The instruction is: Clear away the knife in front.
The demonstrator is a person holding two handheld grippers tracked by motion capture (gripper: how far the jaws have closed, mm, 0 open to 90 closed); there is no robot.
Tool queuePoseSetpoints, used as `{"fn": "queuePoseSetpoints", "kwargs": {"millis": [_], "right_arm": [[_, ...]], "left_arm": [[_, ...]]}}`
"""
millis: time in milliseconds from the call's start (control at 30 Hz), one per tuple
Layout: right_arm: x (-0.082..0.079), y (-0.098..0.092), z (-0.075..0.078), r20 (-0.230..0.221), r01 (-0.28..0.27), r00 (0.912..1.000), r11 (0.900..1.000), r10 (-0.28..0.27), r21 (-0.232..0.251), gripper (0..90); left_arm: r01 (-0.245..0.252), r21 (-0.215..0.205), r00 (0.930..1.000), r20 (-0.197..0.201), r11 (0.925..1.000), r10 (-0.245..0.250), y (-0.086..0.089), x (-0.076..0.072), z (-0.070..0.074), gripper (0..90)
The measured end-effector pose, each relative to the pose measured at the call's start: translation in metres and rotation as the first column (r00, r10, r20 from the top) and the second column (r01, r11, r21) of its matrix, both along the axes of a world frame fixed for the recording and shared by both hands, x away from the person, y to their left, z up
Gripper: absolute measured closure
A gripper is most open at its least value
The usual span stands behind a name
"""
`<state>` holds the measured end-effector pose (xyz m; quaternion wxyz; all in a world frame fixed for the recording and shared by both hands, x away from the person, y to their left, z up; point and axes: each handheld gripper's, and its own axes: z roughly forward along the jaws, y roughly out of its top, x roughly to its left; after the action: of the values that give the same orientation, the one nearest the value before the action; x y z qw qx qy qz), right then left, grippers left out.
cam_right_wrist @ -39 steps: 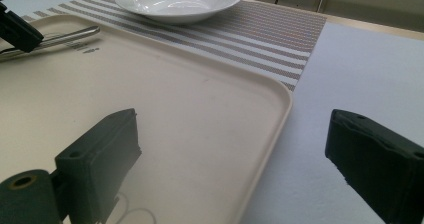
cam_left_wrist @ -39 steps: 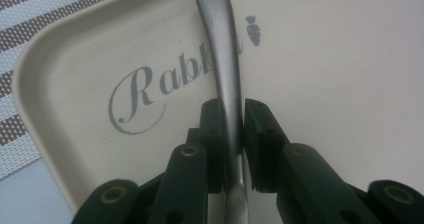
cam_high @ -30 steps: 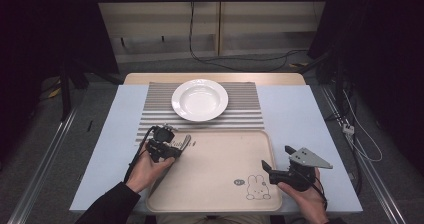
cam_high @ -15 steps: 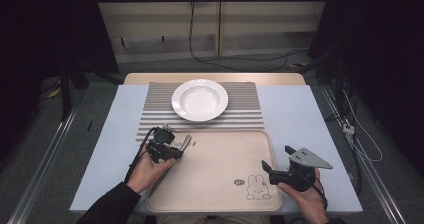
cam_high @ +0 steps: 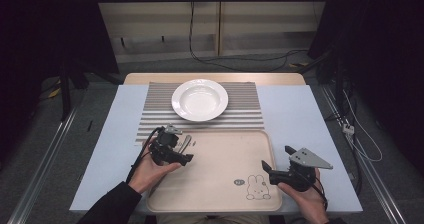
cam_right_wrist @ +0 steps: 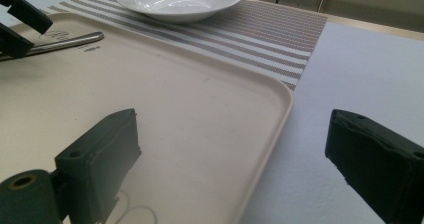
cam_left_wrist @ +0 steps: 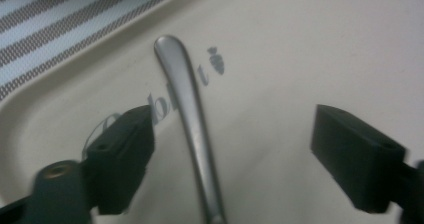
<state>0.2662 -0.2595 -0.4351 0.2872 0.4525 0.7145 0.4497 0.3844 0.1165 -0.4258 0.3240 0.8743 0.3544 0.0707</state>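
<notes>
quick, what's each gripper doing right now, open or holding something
Left gripper: open, its jaws have just been opening; the slim silver metal utensil handle lies between them on the beige plastic tray, not pressed.
Right gripper: open, holding nothing.

Tray middle: the beige plastic tray (cam_high: 220,169) lies bare between the two hands, free to cross.
Tray far-left corner: a silver metal utensil handle (cam_left_wrist: 190,114) lies there.
Far centre: a white round ceramic plate (cam_high: 200,100) stands on the grey striped mat (cam_high: 245,115).
Right side: pale blue table cover (cam_high: 295,119) bare.
</notes>
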Motion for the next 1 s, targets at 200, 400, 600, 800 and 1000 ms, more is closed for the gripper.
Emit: {"fn": "queuePoseSetpoints", "kwargs": {"millis": [200, 400, 600, 800, 1000], "right_arm": [[0.000, 0.000, 0.000, -0.001, -0.002, 1.0000, 1.000, 0.002, -0.001, 7.0], [0.001, 0.000, 0.000, 0.000, 0.000, 1.0000, 1.000, 0.000, -0.004, 7.0], [0.001, 0.000, 0.000, 0.000, 0.000, 1.0000, 1.000, 0.000, -0.005, 7.1], [0.000, 0.000, 0.000, 0.000, 0.000, 1.0000, 1.000, 0.000, -0.004, 7.0], [-0.001, 0.001, 0.000, 0.003, 0.001, 1.0000, 1.000, -0.001, -0.008, 7.0]], "left_arm": [[0.054, -0.059, 0.9976, 0.047, 0.9968, -0.051, 0.000, -0.005, 0.005, 8.2], [0.108, -0.066, 0.9924, 0.067, 0.9920, -0.103, -0.009, -0.008, 0.004, 37.2], [0.123, -0.001, 0.9909, 0.054, 0.9923, -0.123, -0.016, -0.007, -0.005, 69.7], [0.105, 0.050, 0.9932, 0.046, 0.9933, -0.107, -0.016, -0.002, -0.012, 90.0], [0.062, 0.049, 0.9973, 0.036, 0.9969, -0.063, -0.008, 0.005, -0.012, 90.0]]}}
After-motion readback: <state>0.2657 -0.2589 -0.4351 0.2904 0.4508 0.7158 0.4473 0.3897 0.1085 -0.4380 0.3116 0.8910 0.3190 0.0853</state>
